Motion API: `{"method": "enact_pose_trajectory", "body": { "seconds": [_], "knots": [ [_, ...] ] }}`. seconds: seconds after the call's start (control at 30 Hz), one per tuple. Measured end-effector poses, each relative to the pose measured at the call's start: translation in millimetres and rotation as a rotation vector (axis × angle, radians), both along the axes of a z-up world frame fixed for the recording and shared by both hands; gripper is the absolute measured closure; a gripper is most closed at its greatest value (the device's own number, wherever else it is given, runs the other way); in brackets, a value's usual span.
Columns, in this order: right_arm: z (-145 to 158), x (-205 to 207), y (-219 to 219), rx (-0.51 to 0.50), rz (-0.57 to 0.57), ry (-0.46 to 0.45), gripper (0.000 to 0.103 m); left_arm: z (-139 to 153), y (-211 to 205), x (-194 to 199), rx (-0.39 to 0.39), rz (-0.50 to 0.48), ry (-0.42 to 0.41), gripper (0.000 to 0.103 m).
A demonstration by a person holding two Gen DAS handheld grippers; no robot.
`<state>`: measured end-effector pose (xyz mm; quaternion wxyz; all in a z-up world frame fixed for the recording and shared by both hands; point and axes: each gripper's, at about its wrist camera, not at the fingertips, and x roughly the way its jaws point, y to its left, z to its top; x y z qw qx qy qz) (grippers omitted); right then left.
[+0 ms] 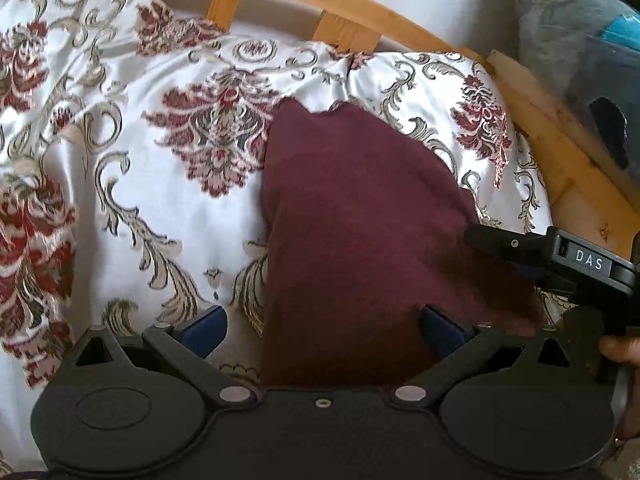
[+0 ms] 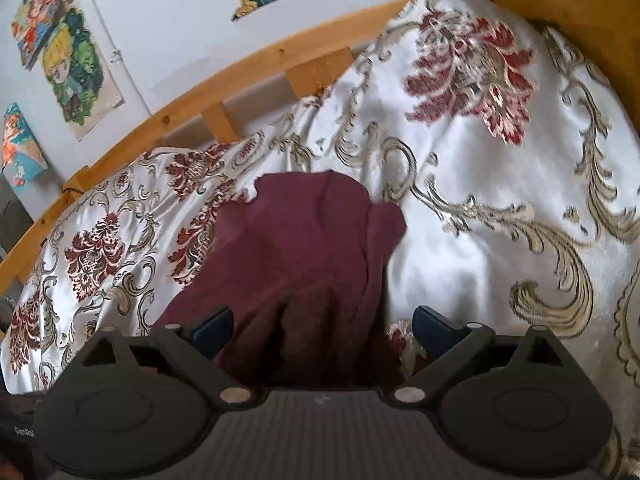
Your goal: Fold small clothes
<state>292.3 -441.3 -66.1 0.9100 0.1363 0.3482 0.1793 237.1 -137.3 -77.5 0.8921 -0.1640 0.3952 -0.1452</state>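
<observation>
A small maroon garment [image 1: 360,208] lies flat on a white bedspread with red and gold floral print [image 1: 160,208]. My left gripper [image 1: 324,330] is open, its blue-padded fingers spread over the garment's near left edge. The right gripper's black body [image 1: 560,264] shows at the right, by the garment's right edge. In the right wrist view the same garment [image 2: 304,248] lies folded lengthwise with creases. My right gripper [image 2: 322,326] is open, with the garment's near end between its spread fingers.
A wooden bed rail [image 1: 360,4] curves along the far side, also in the right wrist view [image 2: 224,80]. A white wall with colourful pictures [image 2: 76,68] is behind it. Dark bundled things [image 1: 592,60] sit at the far right beyond the rail.
</observation>
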Motion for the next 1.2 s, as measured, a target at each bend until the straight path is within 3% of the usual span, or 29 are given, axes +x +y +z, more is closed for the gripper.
{"method": "enact_pose_trajectory", "body": {
  "seconds": [0.23,0.5,0.6,0.67,0.8,0.87,0.97,1.1,1.2],
  "knots": [
    [-1.9,2.0,-6.6,0.039,-0.032,-0.005,0.004,-11.7,4.1,2.6,-0.043,0.002,0.042,0.001],
    [1.7,9.1,0.2,0.073,-0.087,-0.139,0.004,-24.0,7.9,-2.2,-0.075,-0.003,0.004,0.001],
    [2.6,16.1,7.5,0.009,-0.134,-0.191,0.022,-27.0,10.2,-4.0,-0.089,-0.009,-0.015,0.001],
    [1.3,22.2,11.6,-0.023,-0.157,-0.211,0.040,-28.6,11.6,-4.6,-0.098,-0.012,-0.022,0.001],
    [-4.6,35.5,13.9,-0.059,-0.197,-0.195,0.048,-30.7,12.6,-5.8,-0.105,-0.015,-0.037,0.001],
    [-6.1,39.0,15.9,-0.093,-0.188,-0.199,0.070,-31.8,12.4,-7.0,-0.107,-0.012,-0.048,0.001],
    [-2.8,34.6,22.1,-0.118,-0.145,-0.251,0.086,-33.3,13.6,-9.5,-0.115,-0.004,-0.060,0.001],
    [7.2,21.8,44.8,-0.190,-0.040,-0.361,0.088,-33.4,13.1,-10.7,-0.114,0.002,-0.066,0.001],
    [10.4,20.4,54.6,-0.233,-0.028,-0.367,0.088,-33.7,13.3,-11.5,-0.117,0.005,-0.067,0.000]
  ]
}}
